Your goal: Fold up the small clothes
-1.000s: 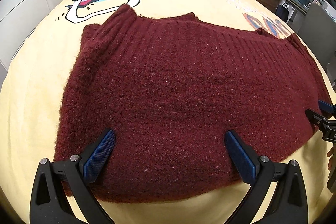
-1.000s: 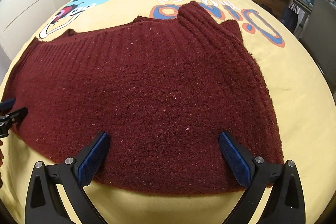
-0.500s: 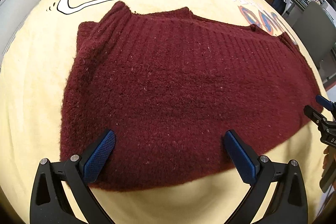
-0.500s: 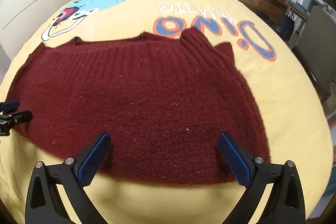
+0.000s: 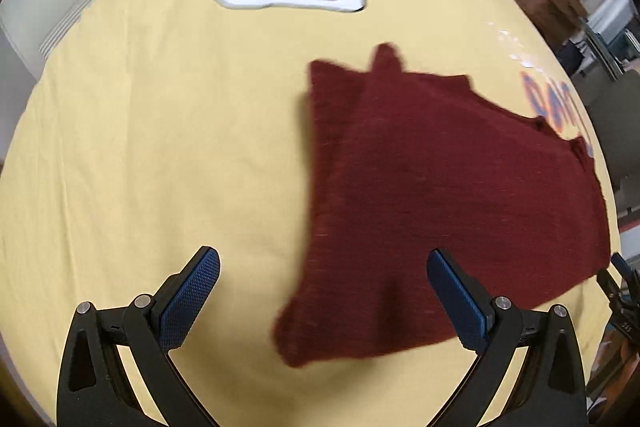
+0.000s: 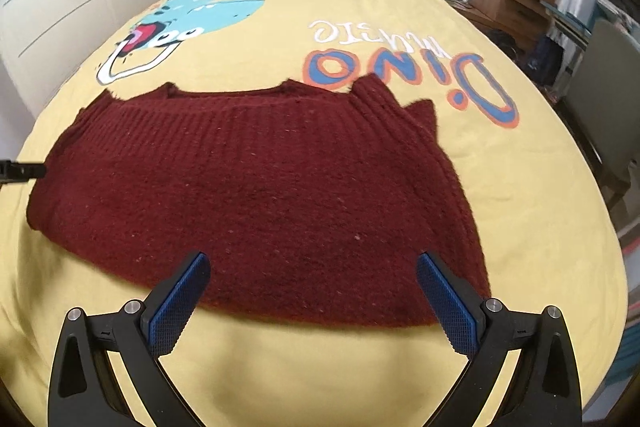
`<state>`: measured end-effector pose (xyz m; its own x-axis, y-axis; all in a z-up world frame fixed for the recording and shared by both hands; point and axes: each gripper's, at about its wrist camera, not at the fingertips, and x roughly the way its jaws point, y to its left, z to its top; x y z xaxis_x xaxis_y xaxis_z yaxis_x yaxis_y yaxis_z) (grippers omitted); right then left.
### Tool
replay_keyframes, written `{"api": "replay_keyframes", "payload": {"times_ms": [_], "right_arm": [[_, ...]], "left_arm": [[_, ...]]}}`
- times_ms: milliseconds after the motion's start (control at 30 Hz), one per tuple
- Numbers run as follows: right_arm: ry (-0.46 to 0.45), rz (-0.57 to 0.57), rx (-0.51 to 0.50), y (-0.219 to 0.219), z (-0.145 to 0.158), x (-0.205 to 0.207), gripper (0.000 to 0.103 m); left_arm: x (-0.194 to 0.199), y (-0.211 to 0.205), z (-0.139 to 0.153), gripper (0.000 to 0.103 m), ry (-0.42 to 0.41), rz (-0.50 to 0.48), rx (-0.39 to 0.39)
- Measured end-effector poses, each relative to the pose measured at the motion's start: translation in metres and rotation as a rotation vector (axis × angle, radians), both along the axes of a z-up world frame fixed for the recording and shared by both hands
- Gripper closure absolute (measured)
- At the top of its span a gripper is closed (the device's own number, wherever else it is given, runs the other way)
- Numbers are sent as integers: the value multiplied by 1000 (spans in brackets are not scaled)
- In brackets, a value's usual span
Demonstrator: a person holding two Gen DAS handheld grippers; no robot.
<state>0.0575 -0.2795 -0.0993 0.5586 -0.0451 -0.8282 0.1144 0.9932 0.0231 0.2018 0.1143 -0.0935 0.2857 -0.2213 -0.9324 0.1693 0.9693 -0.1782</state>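
Both grippers stand with jaws wide apart and nothing between them: my left gripper (image 5: 322,287) hangs over the sweater's left edge, half above bare yellow bedspread (image 5: 140,147), my right gripper (image 6: 312,291) over the near hem. Dark red knit sweater (image 6: 260,187) lies spread flat across the near half of the bed, below the dinosaur print (image 6: 200,15). Left view is motion-blurred; edge detail there unreadable.

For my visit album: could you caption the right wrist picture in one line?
Open right tongs hover over the near hem of a dark red knitted sweater spread flat on a yellow dinosaur bedspread.
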Motion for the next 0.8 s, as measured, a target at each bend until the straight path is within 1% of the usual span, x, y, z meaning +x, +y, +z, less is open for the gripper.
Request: {"api": "replay_keyframes", "payload": {"times_ms": [133,200,267,433,500,533,567,633,700,733,767,800], "right_arm": [[34,-41,16,-15,-12,-8,0],[43,-48,10,-18,-15,-12,0],[50,-55,5,-22,-18,-16,0],[51,-84,-2,-35,-17,-25,0],[59,-99,-11,-40,-16,-27,0],[63,-103,-12,-43,-16,-28,0],[66,-109,-13,-45,-15,-28,0],[66,-123,-15,-51,-13,-30,0],[60,-135,-9,-55,-11,-32,0],[59,-141,-2,-57,-10,-32,0],[55,-145,7,-58,-9,-32,0],[51,-147,15,-60,-8,-32,0]], "left_arm": [[3,9,-22,1,68,11,-53],[4,7,-32,1,99,11,-91],[5,1,-38,1,112,-1,-118],[9,-15,-51,1,105,-26,-103],[10,-18,-54,4,117,-26,-105],[9,-19,-53,14,122,-34,-116],[10,-20,-53,29,130,-43,-129],[10,-23,-51,43,147,-51,-156],[10,-26,-50,48,146,-63,-144],[10,-29,-49,55,147,-68,-143],[9,-30,-47,66,153,-70,-153],[9,-33,-46,70,161,-73,-163]]}}
